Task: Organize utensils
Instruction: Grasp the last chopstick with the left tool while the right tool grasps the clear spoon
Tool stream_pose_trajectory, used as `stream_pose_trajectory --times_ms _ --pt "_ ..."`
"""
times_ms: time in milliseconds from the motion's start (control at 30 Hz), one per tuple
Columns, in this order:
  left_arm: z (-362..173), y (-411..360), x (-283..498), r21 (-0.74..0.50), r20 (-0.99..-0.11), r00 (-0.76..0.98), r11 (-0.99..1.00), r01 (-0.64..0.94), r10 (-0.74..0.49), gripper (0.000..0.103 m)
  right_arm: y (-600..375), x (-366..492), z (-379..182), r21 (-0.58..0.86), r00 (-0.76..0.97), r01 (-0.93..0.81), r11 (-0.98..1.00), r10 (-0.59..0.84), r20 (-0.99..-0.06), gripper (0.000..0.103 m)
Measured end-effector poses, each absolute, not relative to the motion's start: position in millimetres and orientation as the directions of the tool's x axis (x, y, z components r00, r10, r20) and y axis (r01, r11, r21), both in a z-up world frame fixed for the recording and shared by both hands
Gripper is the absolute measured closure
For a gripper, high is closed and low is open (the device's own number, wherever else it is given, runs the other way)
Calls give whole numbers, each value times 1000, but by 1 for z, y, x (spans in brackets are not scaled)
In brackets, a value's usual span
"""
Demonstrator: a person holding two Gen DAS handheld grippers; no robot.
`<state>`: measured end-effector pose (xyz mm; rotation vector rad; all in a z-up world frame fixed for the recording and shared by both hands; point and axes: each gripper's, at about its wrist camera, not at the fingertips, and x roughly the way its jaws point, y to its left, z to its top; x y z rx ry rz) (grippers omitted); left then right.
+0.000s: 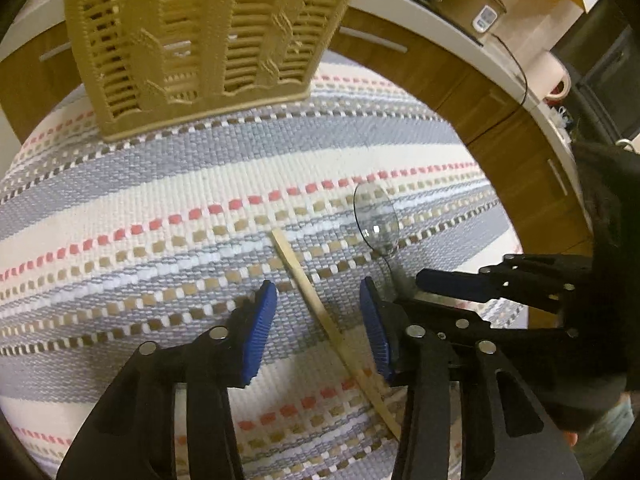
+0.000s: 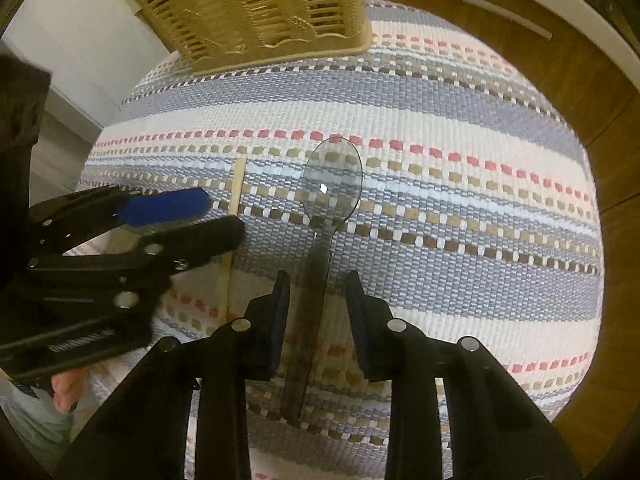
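Utensils, two in number, lie on a striped woven mat [image 1: 168, 184]: a thin wooden stick [image 1: 304, 284] running diagonally through the lower centre of the left wrist view, and a clear plastic spoon [image 2: 326, 200] in the middle of the right wrist view, bowl toward the top of the frame and handle running down. A tan slotted utensil basket [image 1: 192, 40] stands at the upper left of the left wrist view, on the far edge of the mat, well apart from both utensils.

Left gripper [image 1: 318, 316]: jaws at a middling width, straddling the stick; a gap shows between each blue pad and the wood, so nothing is held. Right gripper [image 2: 318, 316]: jaws fairly narrow, straddling the spoon handle, with mat visible on either side of the handle; not yet gripping.

Risks, as judged from this arrangement. The stick crosses the left jaws at a slant, so closing may roll or pivot it out rather than pinch it. The spoon handle is thin, smooth and flat on the weave; pads that close above it would miss, and pads that close off-centre could let it tilt or slip. The two grippers work just beside one another, seen at the right of the left wrist view, so a sideways correction by either could knock the other or its utensil.
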<state>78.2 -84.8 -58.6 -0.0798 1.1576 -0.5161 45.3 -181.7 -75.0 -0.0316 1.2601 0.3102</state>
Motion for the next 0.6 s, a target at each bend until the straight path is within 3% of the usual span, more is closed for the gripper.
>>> stream_pose_trajectory --times_ms 233,467,600 --pt "-58 -103 67 -196 -866 369 909 369 -337 66 -173 31 -78 -5 369 -300 954 112 -923 92" --pt "-56 -110 58 -116 -874 399 915 386 -279 66 -194 18 -80 -5 388 -295 956 115 -914 95" --pt "-59 -122 50 -12 -880 427 910 414 -206 70 -207 12 -77 10 387 -281 960 123 -914 95"
